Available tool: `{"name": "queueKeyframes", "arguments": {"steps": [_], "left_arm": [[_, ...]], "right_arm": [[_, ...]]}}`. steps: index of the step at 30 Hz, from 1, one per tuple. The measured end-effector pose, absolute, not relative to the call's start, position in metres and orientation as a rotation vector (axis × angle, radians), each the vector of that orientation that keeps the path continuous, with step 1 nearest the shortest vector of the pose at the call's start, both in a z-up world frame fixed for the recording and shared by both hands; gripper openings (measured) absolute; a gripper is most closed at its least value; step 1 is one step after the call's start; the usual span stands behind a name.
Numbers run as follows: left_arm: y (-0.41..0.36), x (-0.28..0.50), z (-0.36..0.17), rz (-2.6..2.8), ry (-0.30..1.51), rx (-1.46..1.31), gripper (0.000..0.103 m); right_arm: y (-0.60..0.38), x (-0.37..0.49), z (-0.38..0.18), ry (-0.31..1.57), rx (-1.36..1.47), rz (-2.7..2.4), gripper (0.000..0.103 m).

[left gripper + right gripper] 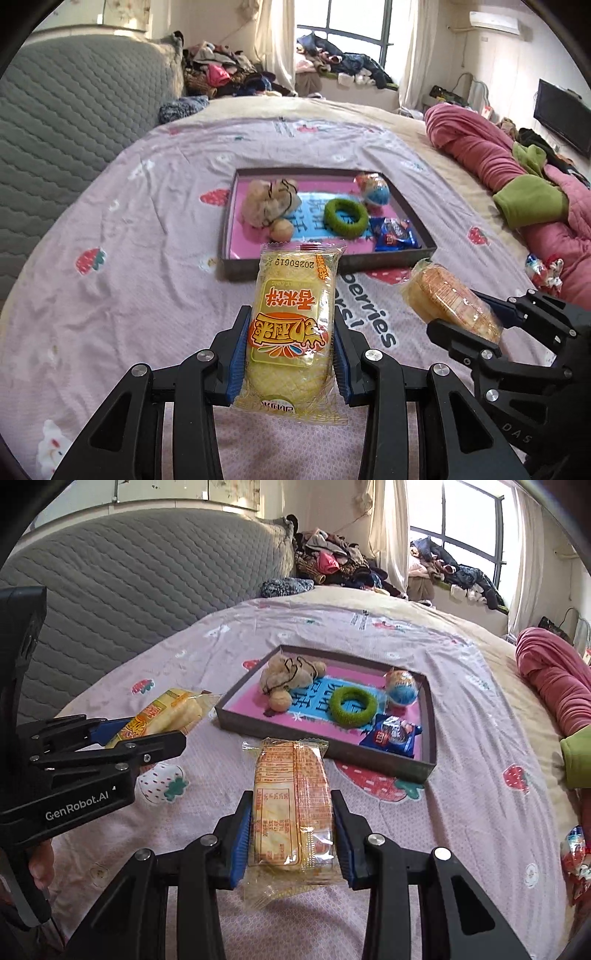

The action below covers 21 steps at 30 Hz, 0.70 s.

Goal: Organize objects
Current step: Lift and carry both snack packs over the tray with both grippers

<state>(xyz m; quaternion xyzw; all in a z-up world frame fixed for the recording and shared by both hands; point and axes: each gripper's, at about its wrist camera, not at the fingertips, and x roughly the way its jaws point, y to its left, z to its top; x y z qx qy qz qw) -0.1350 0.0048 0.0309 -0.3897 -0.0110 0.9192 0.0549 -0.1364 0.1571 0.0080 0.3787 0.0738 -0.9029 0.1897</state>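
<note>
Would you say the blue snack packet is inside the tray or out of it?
Inside: the blue snack packet lies in the tray's near right corner.

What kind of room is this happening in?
Most likely a lived-in bedroom: a bed with a strawberry-print sheet, a quilted grey headboard, and clothes piled by the window.

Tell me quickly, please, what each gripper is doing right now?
Left gripper: closed on a yellow rice-cake packet.
Right gripper: closed on a second packet.
</note>
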Motion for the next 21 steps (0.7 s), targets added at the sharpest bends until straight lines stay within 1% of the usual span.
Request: {"name": "queueKeyframes", "arguments": {"steps": [7, 12, 21], "left_arm": [[0.009, -0.133, 0.051, 2.804, 0.005, -1.147, 0.040], [0.011, -0.138, 0.071, 2.806, -0.002, -1.110, 0.040], [0.018, -0.162, 0.118, 2.850, 0.035, -1.006, 0.040]], "right_arm": [[0.164, -0.131, 0.032, 0.195, 1.013, -2.572, 0.039], [0.167, -0.134, 0.052, 0.192, 0.967, -2.599, 0.039], [0.167, -0.150, 0.104, 0.196, 0.847, -2.651, 0.039]]}}
